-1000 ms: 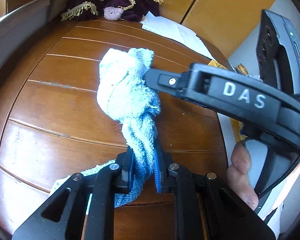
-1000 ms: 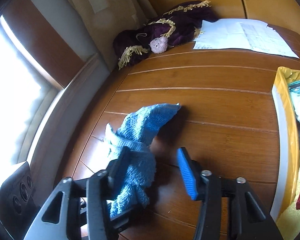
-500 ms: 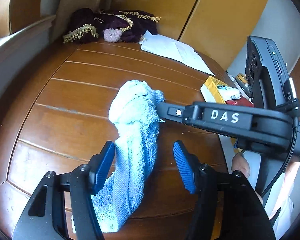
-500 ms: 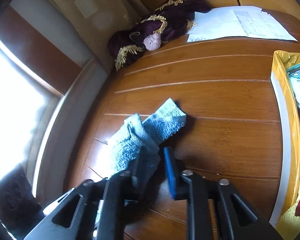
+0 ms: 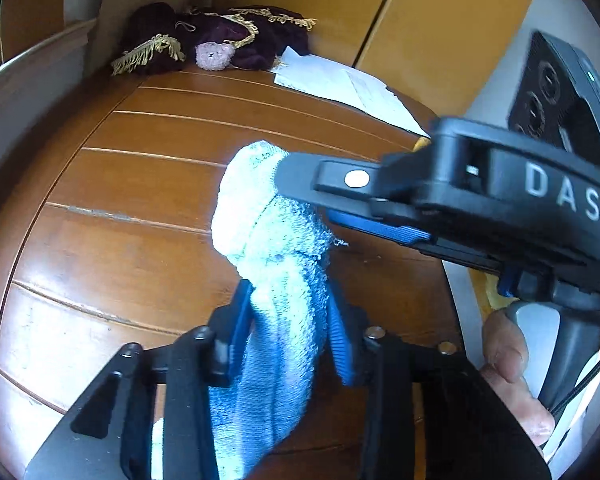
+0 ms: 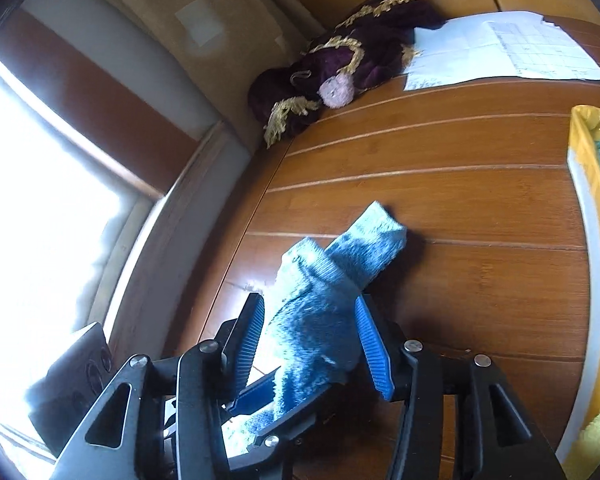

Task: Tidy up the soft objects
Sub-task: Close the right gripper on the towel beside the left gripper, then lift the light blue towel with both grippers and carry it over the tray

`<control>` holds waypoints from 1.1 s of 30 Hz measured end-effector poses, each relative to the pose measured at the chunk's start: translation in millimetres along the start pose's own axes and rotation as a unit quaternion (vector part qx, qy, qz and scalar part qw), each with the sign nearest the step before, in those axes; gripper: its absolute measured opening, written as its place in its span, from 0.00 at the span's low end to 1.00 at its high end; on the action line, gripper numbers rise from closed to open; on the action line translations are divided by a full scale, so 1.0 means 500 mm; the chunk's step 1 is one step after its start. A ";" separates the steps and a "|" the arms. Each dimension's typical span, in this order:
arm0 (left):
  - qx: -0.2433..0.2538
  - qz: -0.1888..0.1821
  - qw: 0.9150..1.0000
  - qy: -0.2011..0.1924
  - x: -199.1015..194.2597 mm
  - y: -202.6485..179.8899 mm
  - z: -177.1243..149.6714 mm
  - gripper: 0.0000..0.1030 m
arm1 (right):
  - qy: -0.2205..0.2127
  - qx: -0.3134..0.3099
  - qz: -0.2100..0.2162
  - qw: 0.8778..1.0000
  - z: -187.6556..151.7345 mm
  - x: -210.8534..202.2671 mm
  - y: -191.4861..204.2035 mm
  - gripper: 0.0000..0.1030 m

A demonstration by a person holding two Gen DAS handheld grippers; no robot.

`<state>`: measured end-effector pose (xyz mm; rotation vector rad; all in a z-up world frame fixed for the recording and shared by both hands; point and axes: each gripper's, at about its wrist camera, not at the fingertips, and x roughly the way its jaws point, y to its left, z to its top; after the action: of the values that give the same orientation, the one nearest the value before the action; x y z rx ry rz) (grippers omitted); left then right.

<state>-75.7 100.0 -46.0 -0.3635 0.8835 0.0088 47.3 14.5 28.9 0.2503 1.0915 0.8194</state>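
A blue terry sock (image 5: 268,240) is held above the brown wooden table (image 5: 120,184), bunched and doubled over. My left gripper (image 5: 290,328) is shut on the sock's lower part, both blue pads pressing into it. The right gripper (image 5: 304,196) reaches in from the right at the sock's upper end. In the right wrist view the sock (image 6: 340,280) runs up between the fingers of my right gripper (image 6: 310,340), which stands open, with a gap at its left pad. The left gripper (image 6: 276,400) pinches the sock just below.
A purple velvet cloth with gold fringe (image 6: 340,72) lies at the table's far edge beside white papers (image 6: 500,48). A yellow bin (image 6: 580,184) holding soft items stands at the right. A bright window runs along the left. A hand (image 5: 508,360) grips the right gripper's handle.
Half a second ago the right gripper was shut on the sock and the left one open. Now the left has closed on the sock and the right has opened.
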 end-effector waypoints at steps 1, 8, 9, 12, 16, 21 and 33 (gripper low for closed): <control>-0.001 0.002 1.000 -0.003 -0.001 -0.002 -0.004 0.29 | 0.009 -0.008 -0.002 1.000 -0.001 0.006 0.005 0.49; 0.002 0.006 1.000 -0.004 0.001 -0.010 -0.014 0.24 | 0.008 -0.069 -0.064 0.996 -0.019 0.015 0.044 0.28; 0.000 0.004 1.000 -0.005 -0.001 -0.010 -0.014 0.23 | 0.001 -0.070 -0.066 0.995 -0.021 0.008 0.044 0.23; -0.010 -0.017 1.000 -0.012 -0.017 -0.011 -0.010 0.22 | -0.027 -0.069 -0.057 0.996 -0.025 -0.025 0.047 0.18; 0.026 -0.017 0.998 -0.049 -0.061 -0.052 -0.005 0.22 | -0.081 -0.069 -0.038 0.994 -0.033 -0.092 0.058 0.16; 0.078 -0.046 0.993 -0.082 -0.115 -0.132 -0.001 0.22 | -0.155 -0.088 -0.045 0.983 -0.056 -0.211 0.080 0.16; 0.176 -0.192 0.963 -0.074 -0.142 -0.350 0.013 0.22 | -0.269 -0.057 -0.130 0.953 -0.135 -0.460 -0.001 0.15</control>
<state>-89.0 -52.4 65.3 -0.1924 0.6386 -0.4699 -58.6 -159.6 155.1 0.2102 0.5468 0.5280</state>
